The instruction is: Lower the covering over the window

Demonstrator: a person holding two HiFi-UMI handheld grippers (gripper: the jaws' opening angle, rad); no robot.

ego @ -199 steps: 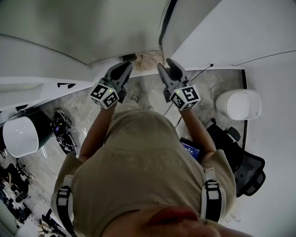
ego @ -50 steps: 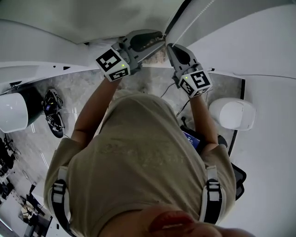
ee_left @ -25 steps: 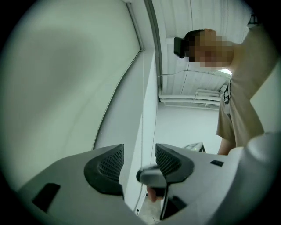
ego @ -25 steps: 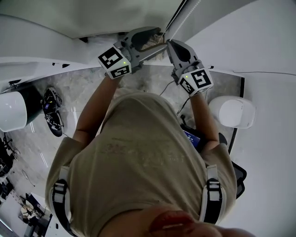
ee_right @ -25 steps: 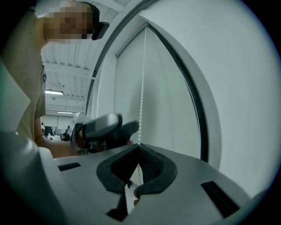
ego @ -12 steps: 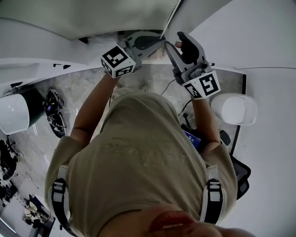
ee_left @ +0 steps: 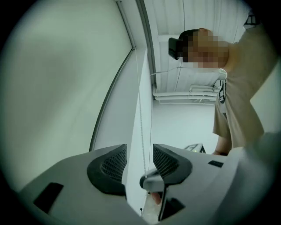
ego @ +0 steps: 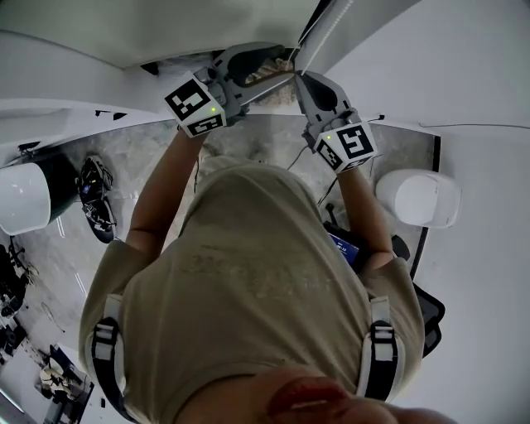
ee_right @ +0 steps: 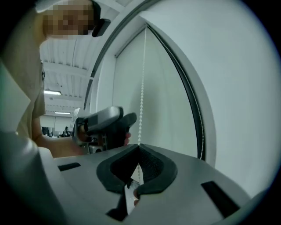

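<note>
Grippers first: the left gripper (ee_left: 139,160) has just been opening, and its jaws stand apart with the bead chain (ee_left: 141,127) running free between them, touching neither pad. The right gripper (ee_right: 138,151) has just closed and is clamped on that same chain (ee_right: 141,103), which drops straight into its pinched tips. In the head view both are raised side by side, left gripper (ego: 280,68) and right gripper (ego: 301,78), with their tips close together at the dark window frame (ego: 308,23). The window covering (ego: 166,29) is the pale sheet filling the top of that view, just ahead of the grippers; the right gripper view shows it (ee_right: 162,88) hanging right behind the chain. Below, the person's beige shirt (ego: 257,273) fills the middle, and a white rounded object (ego: 418,199) sits on the speckled floor (ego: 124,166).
</note>
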